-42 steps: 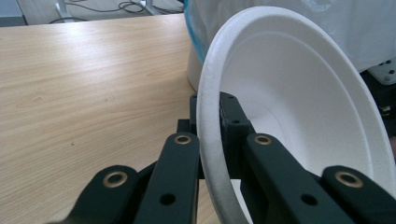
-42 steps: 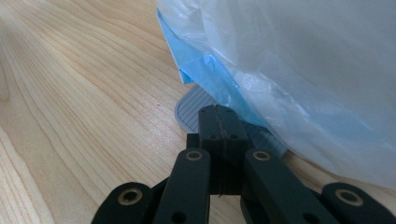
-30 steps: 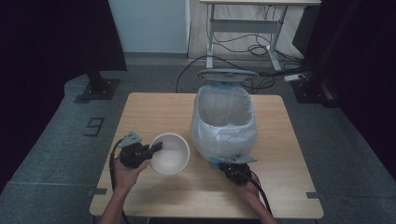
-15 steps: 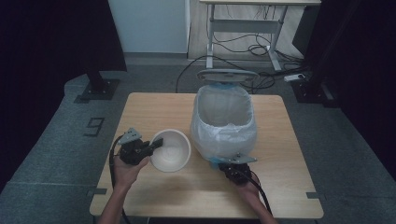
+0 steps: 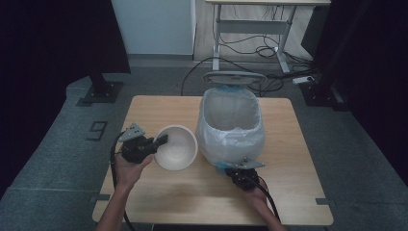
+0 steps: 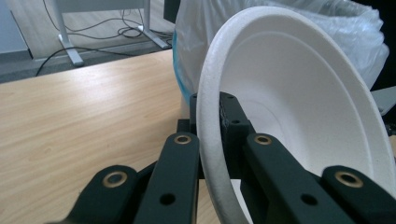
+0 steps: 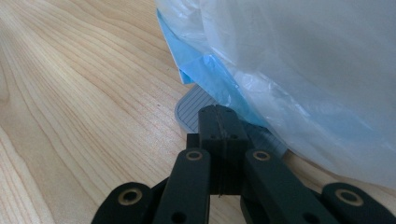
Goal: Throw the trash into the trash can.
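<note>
the left tongs [image 5: 161, 140] have risen off the counter [image 5: 159, 192], carrying the white bowl [image 5: 176, 147] clamped by its rim; the bowl now hangs higher — tilted more toward the bin [image 5: 231, 126].

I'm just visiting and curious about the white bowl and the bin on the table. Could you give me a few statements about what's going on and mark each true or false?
1. The left tongs pinch the rim of the white bowl. True.
2. The bowl lies flat on the table. False: it is tilted and held up.
3. The bin is lined with a plastic bag. True.
4. The bin's lid is closed. False: it stands open.
5. The right tongs are wide open. False: they are shut, resting on the bin's pedal.
</note>
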`<move>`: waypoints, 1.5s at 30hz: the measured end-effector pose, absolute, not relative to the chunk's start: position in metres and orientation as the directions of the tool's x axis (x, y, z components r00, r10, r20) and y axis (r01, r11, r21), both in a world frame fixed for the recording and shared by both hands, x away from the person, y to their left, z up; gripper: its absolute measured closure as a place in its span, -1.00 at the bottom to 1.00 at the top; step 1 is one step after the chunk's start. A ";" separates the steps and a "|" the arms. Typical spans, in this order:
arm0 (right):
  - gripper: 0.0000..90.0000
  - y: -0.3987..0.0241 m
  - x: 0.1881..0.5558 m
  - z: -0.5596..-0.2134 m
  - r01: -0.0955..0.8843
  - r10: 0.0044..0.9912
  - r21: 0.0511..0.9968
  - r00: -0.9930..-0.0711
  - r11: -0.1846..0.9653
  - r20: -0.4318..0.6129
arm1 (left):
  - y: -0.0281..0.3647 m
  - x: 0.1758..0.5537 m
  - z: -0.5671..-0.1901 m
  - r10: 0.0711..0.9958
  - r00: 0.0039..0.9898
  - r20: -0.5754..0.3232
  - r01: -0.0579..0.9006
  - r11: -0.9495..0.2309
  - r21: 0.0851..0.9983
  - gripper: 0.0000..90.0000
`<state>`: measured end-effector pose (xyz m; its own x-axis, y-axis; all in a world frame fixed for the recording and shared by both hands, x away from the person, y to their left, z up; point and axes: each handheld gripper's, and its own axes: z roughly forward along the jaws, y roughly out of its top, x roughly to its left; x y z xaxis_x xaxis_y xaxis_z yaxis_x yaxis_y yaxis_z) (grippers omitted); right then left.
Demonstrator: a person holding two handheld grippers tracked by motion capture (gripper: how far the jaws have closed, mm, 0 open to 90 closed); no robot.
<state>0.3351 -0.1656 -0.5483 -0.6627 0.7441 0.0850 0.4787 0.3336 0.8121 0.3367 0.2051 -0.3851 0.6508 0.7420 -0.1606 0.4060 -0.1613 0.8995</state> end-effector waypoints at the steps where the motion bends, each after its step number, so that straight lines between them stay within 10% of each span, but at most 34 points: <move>1: 0.99 -0.165 0.335 -0.548 0.480 0.744 0.812 -0.662 0.331 0.088 | 0.205 0.337 -0.384 0.741 0.652 -0.161 0.404 -0.160 0.900 0.92; 45: 0.99 -0.165 0.335 -0.548 0.481 0.745 0.811 -0.661 0.333 0.086 | 0.178 0.356 -0.351 0.706 0.689 -0.162 0.383 -0.165 0.909 0.92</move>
